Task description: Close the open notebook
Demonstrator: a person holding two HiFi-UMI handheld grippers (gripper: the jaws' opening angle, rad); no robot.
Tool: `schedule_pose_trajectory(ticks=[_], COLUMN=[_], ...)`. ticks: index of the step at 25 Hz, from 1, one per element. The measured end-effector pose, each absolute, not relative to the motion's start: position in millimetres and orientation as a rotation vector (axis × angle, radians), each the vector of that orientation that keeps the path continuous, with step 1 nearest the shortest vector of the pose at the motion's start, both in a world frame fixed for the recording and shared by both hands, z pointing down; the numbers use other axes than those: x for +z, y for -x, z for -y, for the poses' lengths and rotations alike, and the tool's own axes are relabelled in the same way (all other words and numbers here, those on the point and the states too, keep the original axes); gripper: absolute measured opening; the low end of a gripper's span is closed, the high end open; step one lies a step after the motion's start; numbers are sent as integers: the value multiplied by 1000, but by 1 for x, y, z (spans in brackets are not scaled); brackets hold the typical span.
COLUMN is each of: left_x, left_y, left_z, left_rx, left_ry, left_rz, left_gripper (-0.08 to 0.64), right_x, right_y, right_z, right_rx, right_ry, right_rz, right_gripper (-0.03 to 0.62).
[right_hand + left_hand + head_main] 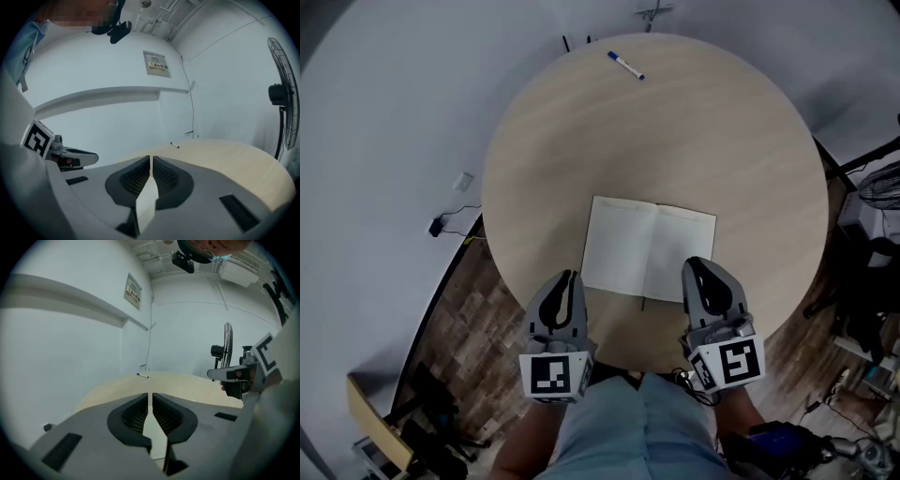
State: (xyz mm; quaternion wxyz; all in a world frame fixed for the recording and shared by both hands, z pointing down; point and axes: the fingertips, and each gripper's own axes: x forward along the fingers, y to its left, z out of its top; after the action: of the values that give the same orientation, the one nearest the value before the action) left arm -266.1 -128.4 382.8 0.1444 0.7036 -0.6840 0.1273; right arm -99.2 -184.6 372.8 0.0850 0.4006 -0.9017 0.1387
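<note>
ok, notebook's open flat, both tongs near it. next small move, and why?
Probably ease the right tongs forward to the right edge of the notebook and open them there. It lies flat and open on the table; the right tongs sit shut and empty by its near right corner, the left tongs shut and empty too, so nothing grips a cover yet.

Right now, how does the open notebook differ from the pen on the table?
The notebook is wide and lies open, pale pages up; the pen is slim and small, white with blue at its ends. The notebook lies near the person's edge of the table; the pen lies near the far edge. Both rest flat on the round wooden top.
</note>
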Motion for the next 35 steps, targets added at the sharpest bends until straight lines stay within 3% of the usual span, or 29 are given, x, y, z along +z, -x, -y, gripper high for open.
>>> schedule_pose_trajectory(ticks=[3,6,9,18,28,30,32,35], left_x=[430,476,515,585,601,600,597,590], left_y=[270,270,275,288,280,282,286,286], left_z=[133,139,140,128,128,128,129,129], left_rx=[370,364,425,528,645,643,617,598], left_ry=[-1987,-1940,-1895,-1790,-1784,-1767,-1730,-1716], left_rz=[1884,1814,1757,1666,1558,1578,1603,1611], left_gripper=[31,128,172,212,182,155,67,44], right_x=[397,429,464,511,523,522,518,510], right_y=[104,107,108,117,116,115,112,105], right_z=[187,192,197,201,199,198,197,197], right_rx=[471,514,550,609,635,631,623,606], right_ry=[-1189,-1182,-1180,-1172,-1179,-1182,-1193,-1224], right_rz=[2656,2615,2548,2457,2426,2428,2433,2439], right_gripper=[49,49,49,49,49,49,49,49])
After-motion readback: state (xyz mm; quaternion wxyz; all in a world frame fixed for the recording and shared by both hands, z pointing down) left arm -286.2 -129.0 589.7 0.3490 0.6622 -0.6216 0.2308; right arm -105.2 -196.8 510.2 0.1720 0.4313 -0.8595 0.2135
